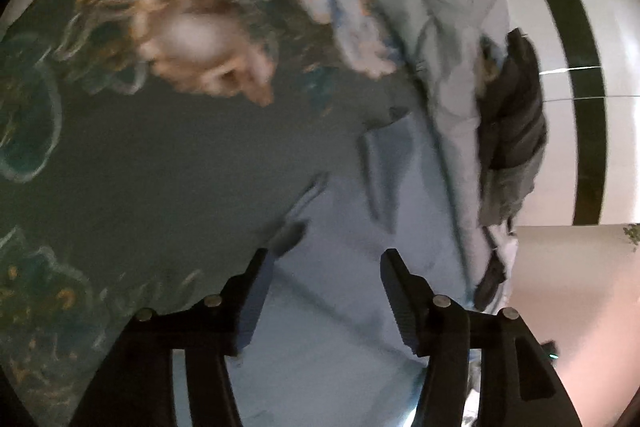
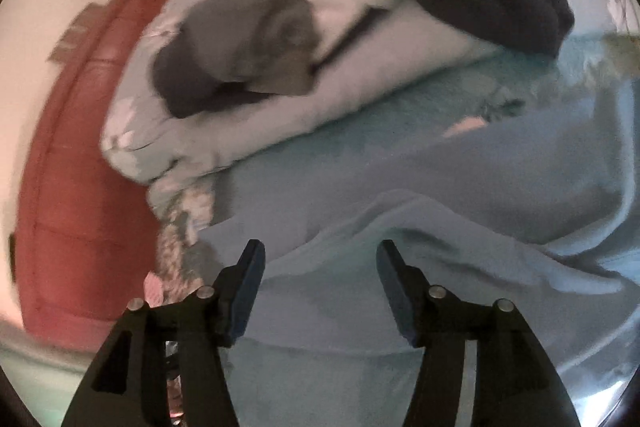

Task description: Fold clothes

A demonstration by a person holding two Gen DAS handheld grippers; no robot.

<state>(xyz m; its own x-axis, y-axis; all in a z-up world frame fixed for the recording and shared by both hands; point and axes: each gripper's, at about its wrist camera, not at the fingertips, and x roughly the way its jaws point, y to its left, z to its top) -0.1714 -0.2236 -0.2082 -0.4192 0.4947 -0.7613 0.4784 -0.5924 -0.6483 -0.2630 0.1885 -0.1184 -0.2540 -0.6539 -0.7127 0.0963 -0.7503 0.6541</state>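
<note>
A light blue garment (image 1: 344, 291) lies spread on a dark green floral bedspread (image 1: 152, 155). My left gripper (image 1: 326, 263) is open just above the garment, nothing between its fingers. In the right wrist view the same light blue garment (image 2: 420, 195) lies rumpled with folds. My right gripper (image 2: 318, 255) is open just over it and holds nothing. Both views are blurred.
A pale floral quilt (image 1: 440, 39) with dark grey clothes (image 1: 512, 107) on it runs along the right. In the right wrist view that quilt (image 2: 248, 123) carries grey and dark clothes (image 2: 240, 51). A red headboard (image 2: 80, 187) stands left. A white wall with a dark stripe (image 1: 576, 39) is behind.
</note>
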